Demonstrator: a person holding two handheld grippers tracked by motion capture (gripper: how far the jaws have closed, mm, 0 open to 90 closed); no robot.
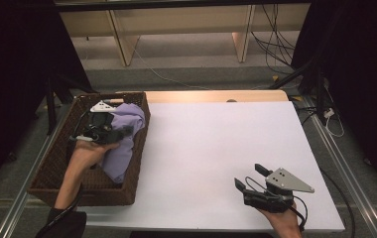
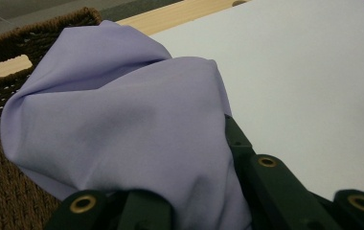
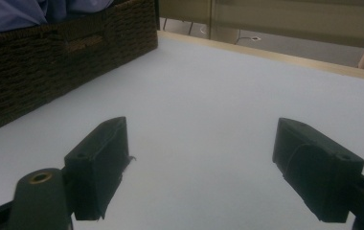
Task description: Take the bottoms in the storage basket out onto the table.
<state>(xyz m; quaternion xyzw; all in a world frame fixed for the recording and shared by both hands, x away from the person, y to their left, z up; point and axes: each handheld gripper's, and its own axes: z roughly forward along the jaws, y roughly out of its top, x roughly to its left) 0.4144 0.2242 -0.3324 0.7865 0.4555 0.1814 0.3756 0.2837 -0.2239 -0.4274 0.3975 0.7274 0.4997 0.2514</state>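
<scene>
Nearest the person, the right gripper (image 1: 250,177) rested low over the white table top (image 1: 216,148) close to its near right corner, held in one hand (image 1: 285,223). In the right gripper view its two black jaws stood spread wide apart with nothing but bare white surface between them.

Farther off on the left, the left gripper (image 1: 122,133) sat over the one brown woven basket (image 1: 57,153), which stood at the table's left edge. One hand (image 1: 85,153) with its forearm reached in over the basket's near wall. This gripper's jaws were pressed together on the single lavender cloth (image 1: 124,134); in the left gripper view the cloth (image 2: 118,124) bunched up out of the pinch and hid the fingertips. The cloth lay partly inside the basket, its folds piled against the right-hand wall and trailing down toward the near end.

Beyond the basket and the white sheet, one strip of bare wooden table edge (image 1: 216,95) ran across the far side. Past that, on the floor, stood two pale wooden legs (image 1: 122,44), with several dark cables (image 1: 276,44) lying to the right.
</scene>
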